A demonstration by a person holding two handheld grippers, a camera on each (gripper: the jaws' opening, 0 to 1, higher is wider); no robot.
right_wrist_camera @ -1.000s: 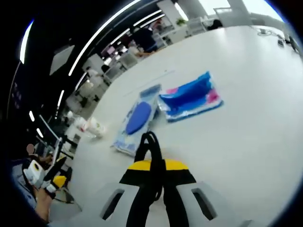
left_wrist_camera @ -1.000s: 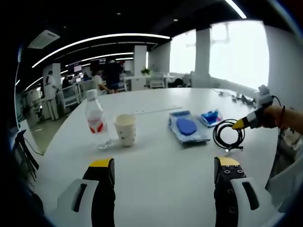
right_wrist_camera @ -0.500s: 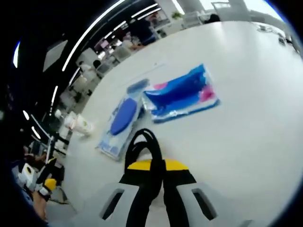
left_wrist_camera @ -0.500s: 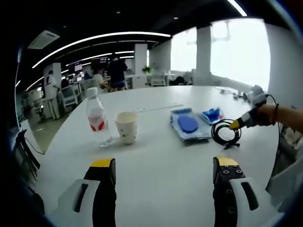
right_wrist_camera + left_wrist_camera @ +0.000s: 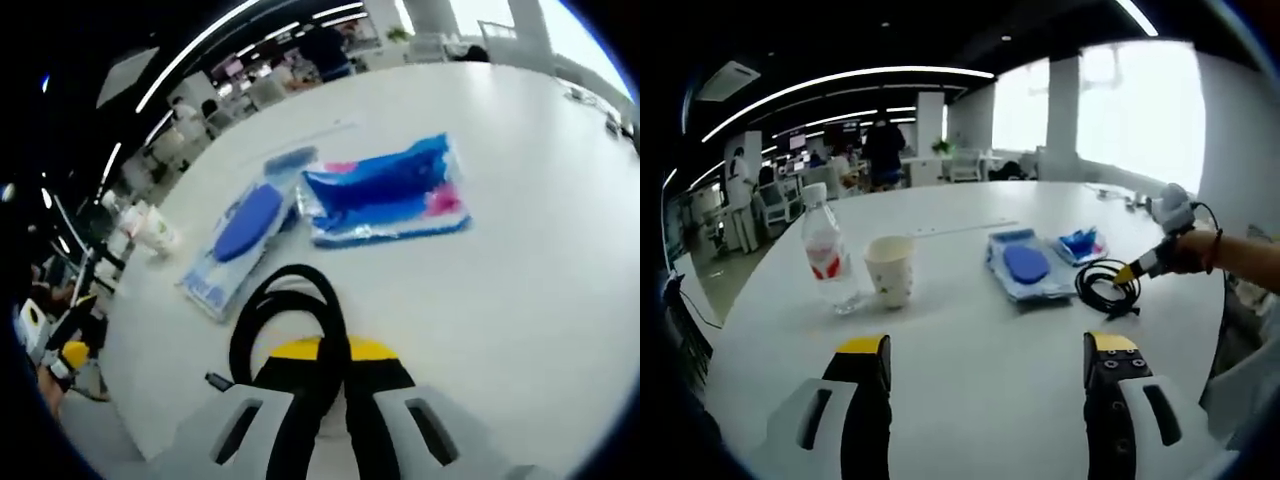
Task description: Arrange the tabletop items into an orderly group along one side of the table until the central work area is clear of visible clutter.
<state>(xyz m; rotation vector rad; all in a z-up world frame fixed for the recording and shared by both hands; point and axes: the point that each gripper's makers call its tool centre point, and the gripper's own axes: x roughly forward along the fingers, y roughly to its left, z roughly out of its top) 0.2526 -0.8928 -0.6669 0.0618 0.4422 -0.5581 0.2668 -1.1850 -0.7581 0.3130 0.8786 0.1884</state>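
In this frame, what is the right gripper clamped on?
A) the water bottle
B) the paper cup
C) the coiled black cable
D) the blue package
C: in the right gripper view the right gripper has its jaws shut on the coiled black cable; the left gripper view shows the same, with the paper cup and water bottle standing apart.

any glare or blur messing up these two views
Left gripper view: the windows are blown out white, while the bottle and cup stay fairly sharp. Right gripper view: soft all over, the table edge bowed, the cable blurred.
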